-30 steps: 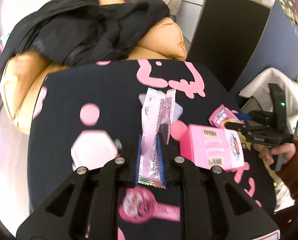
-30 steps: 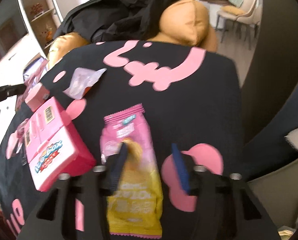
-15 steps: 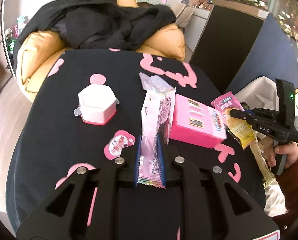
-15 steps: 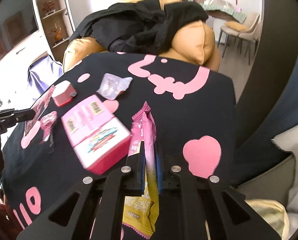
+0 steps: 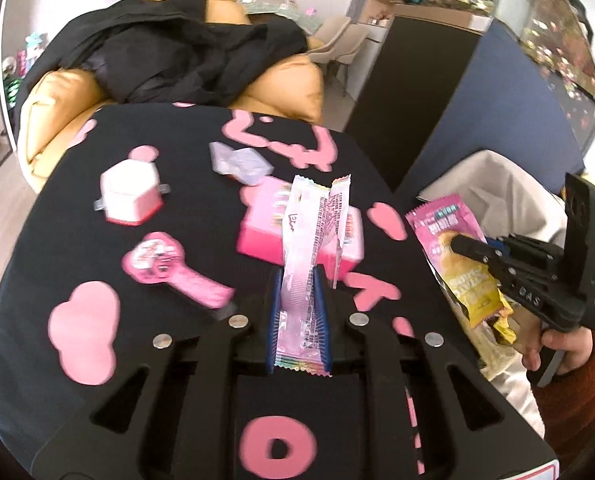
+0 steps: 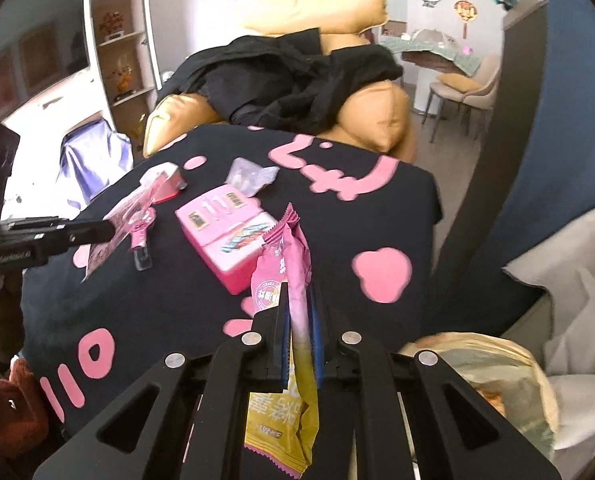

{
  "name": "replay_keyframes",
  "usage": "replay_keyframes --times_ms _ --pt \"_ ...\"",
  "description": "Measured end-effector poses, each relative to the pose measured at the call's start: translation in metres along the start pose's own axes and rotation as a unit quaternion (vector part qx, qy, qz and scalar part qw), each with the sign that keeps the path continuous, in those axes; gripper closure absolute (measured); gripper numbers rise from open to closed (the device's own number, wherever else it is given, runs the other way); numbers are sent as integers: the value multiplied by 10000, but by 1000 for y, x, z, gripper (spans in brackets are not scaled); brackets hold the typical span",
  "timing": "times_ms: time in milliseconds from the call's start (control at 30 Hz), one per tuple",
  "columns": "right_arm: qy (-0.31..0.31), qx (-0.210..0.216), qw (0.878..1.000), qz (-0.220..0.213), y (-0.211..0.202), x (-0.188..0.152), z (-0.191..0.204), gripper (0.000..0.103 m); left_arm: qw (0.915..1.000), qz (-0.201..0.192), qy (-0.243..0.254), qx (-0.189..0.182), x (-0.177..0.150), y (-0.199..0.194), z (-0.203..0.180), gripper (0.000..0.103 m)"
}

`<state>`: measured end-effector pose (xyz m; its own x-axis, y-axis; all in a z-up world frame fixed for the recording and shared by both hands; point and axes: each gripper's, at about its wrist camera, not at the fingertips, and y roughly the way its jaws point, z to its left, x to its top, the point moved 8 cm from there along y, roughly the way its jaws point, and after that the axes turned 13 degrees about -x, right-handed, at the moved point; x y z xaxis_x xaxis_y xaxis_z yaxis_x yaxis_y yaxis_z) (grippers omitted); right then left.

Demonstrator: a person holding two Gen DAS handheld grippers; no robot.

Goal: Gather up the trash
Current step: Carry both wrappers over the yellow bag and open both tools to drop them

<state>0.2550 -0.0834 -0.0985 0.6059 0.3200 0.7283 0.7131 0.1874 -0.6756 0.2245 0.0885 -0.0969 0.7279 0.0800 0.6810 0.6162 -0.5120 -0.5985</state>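
1. The left gripper (image 5: 299, 280) points forward and downward over the near edge of the table (image 5: 177, 360), its jaws pinching a long pale pink wrapper (image 5: 309, 236) that stands up between the blue pads, clear of the table.
2. The right gripper (image 6: 299, 312) is tilted down the same way, its jaws pressed onto a pink and yellow snack bag (image 6: 289, 264); the pink top sticks up past the fingertips and the yellow end hangs below the pads.
3. In the left wrist view the right gripper sits at the right, beyond the table's right edge, gripped from below by a hand (image 5: 553, 350) in a rust-red sleeve (image 5: 577, 408) (fingers curled round the handle). Its snack bag hangs over a white-lined bin (image 5: 497, 184) there.
4. In the right wrist view the left gripper reaches in from the left, held about level above the table's left part with its wrapper at the tip.
5. Lying on the black cloth with pink shapes: a pink box (image 5: 257, 236) in the middle, a crumpled clear wrapper (image 5: 237, 162) just beyond it, a white and pink hexagonal container (image 5: 131, 196) to the far left, and a pink keyhole-shaped packet (image 5: 165, 268) nearer on the left.
6. Behind the table stands an orange sofa (image 6: 377, 116) with black clothing (image 6: 289, 76) heaped on it.
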Motion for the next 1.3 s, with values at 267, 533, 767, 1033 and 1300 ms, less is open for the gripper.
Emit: replay_keyframes --times_ms 267,533,767,1033,1300 --pt "324 -506 9976 -350 -47 -7 -66 93 9985 262 249 -410 1 27 -58 88" --pt "785 -1020 9911 -330 -70 -41 -134 93 9928 583 603 -853 -4 60 -118 88" --pt "975 -1419 9842 -404 -91 -58 -173 93 9844 836 872 -1280 -12 91 -166 88" --pt "1087 -1634 9790 -545 -107 -63 -197 93 9734 1105 1196 -1610 -28 131 -212 88" --pt "1169 -1664 9775 -562 -104 -71 -206 93 9646 1378 1387 -1772 -43 165 -241 88"
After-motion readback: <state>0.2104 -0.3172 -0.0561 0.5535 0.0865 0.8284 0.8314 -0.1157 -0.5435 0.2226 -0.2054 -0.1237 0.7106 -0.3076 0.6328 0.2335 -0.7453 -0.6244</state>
